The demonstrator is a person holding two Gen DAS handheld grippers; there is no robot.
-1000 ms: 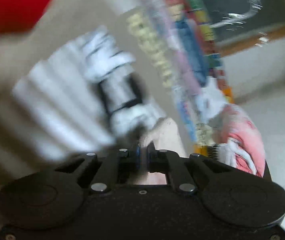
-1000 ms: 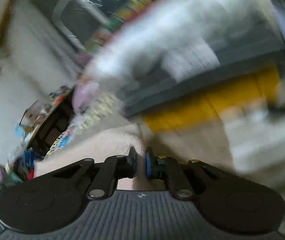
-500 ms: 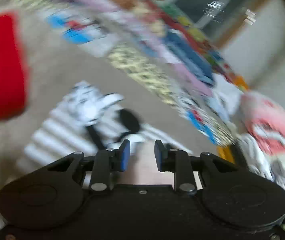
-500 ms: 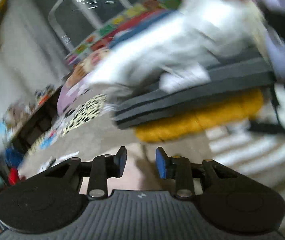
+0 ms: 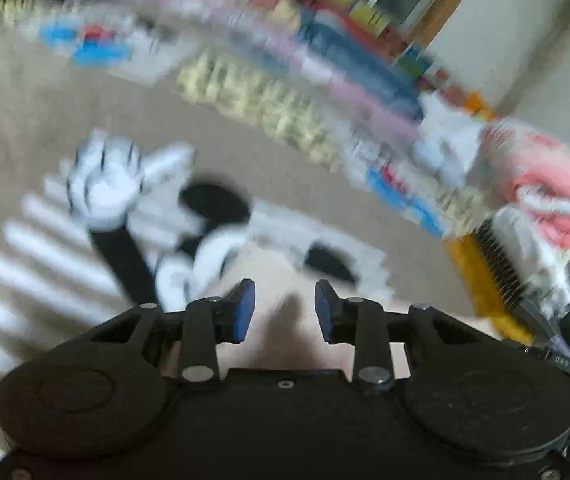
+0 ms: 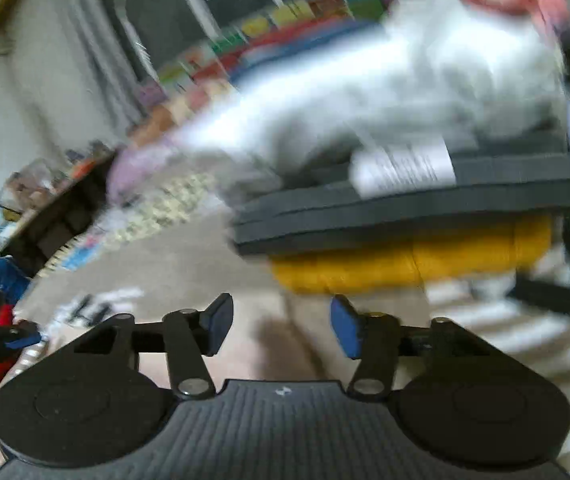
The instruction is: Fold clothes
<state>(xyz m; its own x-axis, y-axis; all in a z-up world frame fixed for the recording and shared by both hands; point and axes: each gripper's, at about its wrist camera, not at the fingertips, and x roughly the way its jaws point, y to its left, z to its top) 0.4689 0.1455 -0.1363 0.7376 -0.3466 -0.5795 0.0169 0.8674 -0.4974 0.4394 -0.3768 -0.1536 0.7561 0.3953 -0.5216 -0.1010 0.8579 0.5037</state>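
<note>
Lying flat on the beige floor [image 5: 25,92], the striped garment [image 5: 45,264] with its black-and-white cartoon print sits just beyond the left gripper [image 5: 281,306], spreading to the left and far side of the spread jaws, which hold nothing. In the right wrist view the same stripes [image 6: 525,340] show at the near right, beside the right gripper [image 6: 281,324], whose jaws are also released and empty. Farther off there, a yellow folded cloth [image 6: 405,264] lies under a dark grey stack [image 6: 405,208], with a pale grey garment [image 6: 385,92] on top. Both views are blurred. A second ago both pairs of jaws were clenched nearly together; half a second ago they had parted, and now they gape wider.
</note>
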